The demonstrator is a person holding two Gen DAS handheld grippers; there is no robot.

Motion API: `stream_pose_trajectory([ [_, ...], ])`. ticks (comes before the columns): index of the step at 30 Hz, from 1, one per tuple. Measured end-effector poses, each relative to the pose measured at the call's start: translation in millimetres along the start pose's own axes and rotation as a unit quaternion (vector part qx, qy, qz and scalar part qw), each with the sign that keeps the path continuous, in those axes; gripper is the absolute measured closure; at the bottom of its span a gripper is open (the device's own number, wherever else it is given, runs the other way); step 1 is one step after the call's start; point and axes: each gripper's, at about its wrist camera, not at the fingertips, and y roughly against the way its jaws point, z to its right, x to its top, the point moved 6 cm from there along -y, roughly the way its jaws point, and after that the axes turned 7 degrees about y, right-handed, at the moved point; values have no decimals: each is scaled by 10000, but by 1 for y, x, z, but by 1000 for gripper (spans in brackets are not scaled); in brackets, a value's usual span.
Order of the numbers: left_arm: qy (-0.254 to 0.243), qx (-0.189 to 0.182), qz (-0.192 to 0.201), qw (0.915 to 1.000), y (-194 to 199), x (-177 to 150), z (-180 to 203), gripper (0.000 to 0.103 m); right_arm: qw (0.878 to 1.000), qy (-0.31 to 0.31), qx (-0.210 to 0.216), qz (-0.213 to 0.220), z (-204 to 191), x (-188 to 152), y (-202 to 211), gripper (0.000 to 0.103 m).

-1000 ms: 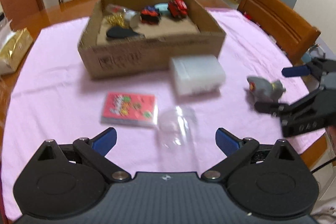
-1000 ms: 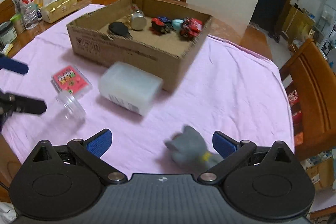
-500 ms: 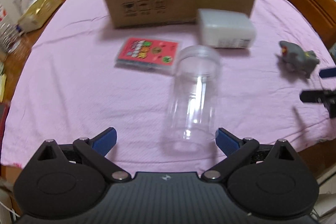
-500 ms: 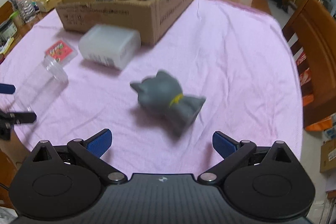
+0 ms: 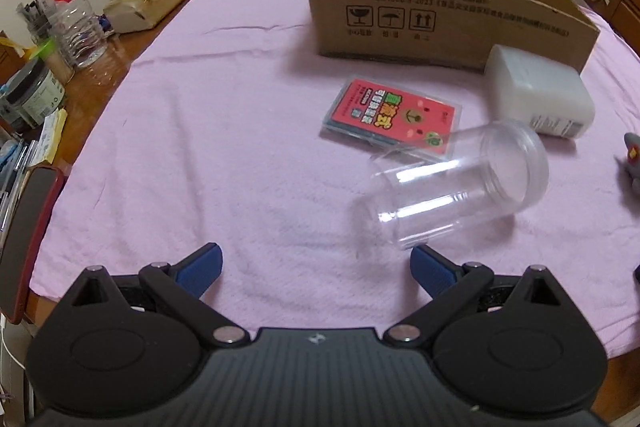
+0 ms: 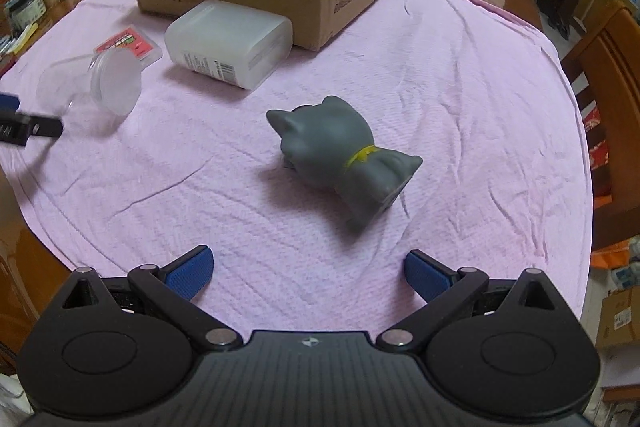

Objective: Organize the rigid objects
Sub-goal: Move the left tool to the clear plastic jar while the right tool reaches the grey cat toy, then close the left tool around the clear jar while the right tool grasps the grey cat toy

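Probably home dining room: clothed table (image 5: 240,147), wooden chair (image 6: 608,67)

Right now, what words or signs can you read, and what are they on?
Cardboard box: "2013" in a line of print otherwise too blurred; three signs: wine glass, umbrella, up arrows.
Red card pack: big characters, too blurred to read.
White container: barcode label, too small.
Water bottle: label unreadable.

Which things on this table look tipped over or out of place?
The clear jar lies on its side on the pink cloth, partly over the red card pack. The grey cat figure has toppled too. Both sit outside the cardboard box.
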Motion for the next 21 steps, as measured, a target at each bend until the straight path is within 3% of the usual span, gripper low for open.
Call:
stream_pose_trajectory([
  [7,-111,-870,13,9961,30,1,38,3,10000,62,33,46,0,-2,2,0],
  [13,-102,-967,119,9952,27,9,64,3,9999,113,59,59,0,-2,2,0],
  [21,35,-803,196,9966,12,24,71,3,9999,132,63,28,-1,-1,2,0],
])
